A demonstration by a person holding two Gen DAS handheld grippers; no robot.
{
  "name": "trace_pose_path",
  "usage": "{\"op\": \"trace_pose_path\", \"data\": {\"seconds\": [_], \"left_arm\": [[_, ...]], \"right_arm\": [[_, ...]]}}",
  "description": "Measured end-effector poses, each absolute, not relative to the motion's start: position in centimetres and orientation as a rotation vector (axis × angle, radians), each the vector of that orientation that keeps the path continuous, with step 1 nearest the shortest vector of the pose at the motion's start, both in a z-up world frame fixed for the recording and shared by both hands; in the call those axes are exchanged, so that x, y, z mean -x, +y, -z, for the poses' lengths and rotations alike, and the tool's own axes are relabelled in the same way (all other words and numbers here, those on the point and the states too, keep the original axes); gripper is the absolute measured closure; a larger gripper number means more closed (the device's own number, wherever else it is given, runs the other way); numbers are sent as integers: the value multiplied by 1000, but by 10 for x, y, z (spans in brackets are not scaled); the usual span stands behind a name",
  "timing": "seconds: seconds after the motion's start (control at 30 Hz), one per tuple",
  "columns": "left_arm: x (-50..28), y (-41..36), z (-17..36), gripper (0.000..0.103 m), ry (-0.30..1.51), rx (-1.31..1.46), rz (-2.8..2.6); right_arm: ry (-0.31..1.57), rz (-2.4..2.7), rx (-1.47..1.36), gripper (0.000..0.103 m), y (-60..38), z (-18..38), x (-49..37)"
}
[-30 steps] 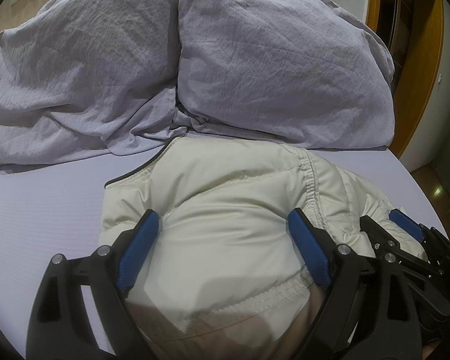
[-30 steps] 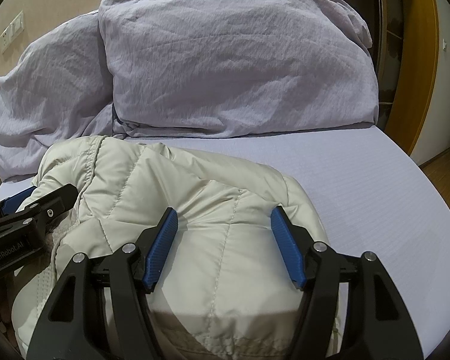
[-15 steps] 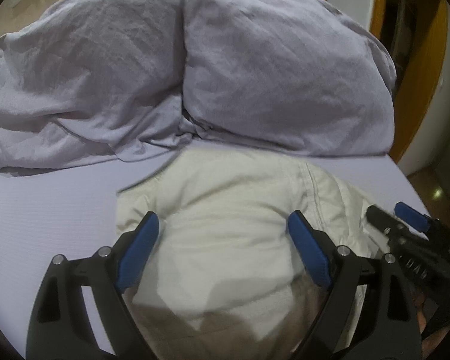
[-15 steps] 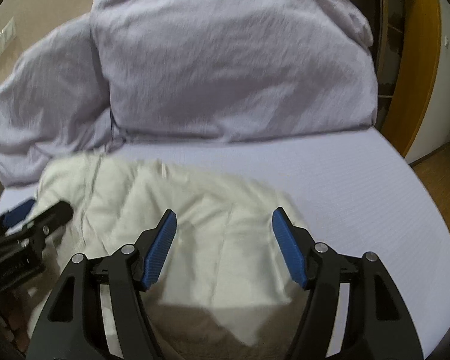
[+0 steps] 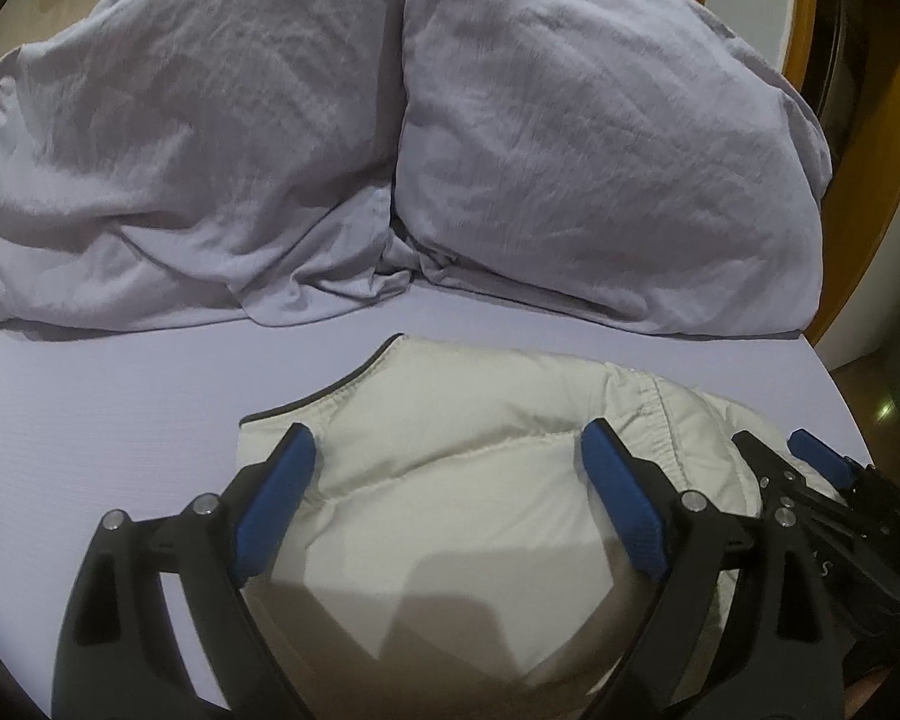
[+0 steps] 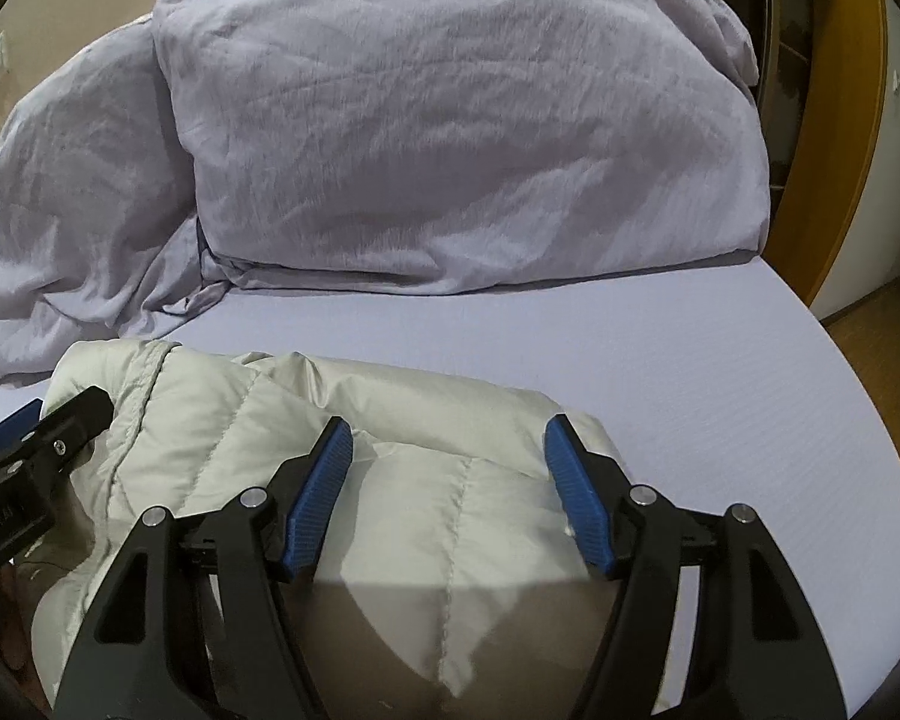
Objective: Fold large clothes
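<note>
A cream quilted puffer jacket (image 5: 480, 396) (image 6: 240, 414) lies bundled on the lavender bed sheet (image 5: 120, 396) (image 6: 690, 360). My left gripper (image 5: 447, 438) straddles its left part with the jaws wide. The blue pads (image 5: 282, 480) press into the padding and are easing slightly apart. Over the jacket's right end, my right gripper (image 6: 448, 427) grips a thick fold between its blue pads (image 6: 324, 480). Each gripper shows at the edge of the other's view: the right gripper (image 5: 810, 468), the left gripper (image 6: 42, 438). The jacket's near edge is hidden under the jaws.
Two lavender pillows (image 5: 600, 150) (image 5: 180, 150) (image 6: 450, 120) are heaped at the head of the bed beyond the jacket. A strip of bare sheet separates them from it. The bed's right edge drops to a wooden floor (image 6: 870, 324) beside an orange-brown door frame (image 6: 834, 150).
Both grippers have drawn back from the pillows with the jacket between their jaws. A strip of sheet now shows between the jacket's far edge and the pillows.
</note>
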State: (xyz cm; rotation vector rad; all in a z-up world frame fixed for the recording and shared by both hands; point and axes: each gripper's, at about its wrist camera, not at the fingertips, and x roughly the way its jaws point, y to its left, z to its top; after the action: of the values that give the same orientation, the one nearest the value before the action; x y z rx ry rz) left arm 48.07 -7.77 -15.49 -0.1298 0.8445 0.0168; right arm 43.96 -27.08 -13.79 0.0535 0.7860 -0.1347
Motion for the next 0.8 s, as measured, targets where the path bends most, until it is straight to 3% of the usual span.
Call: {"op": "trace_pose_path", "data": {"seconds": [0.8], "left_arm": [[-490, -83, 173, 12, 861, 128, -5]], "right_arm": [[812, 156, -46, 33, -271, 157, -452]]}}
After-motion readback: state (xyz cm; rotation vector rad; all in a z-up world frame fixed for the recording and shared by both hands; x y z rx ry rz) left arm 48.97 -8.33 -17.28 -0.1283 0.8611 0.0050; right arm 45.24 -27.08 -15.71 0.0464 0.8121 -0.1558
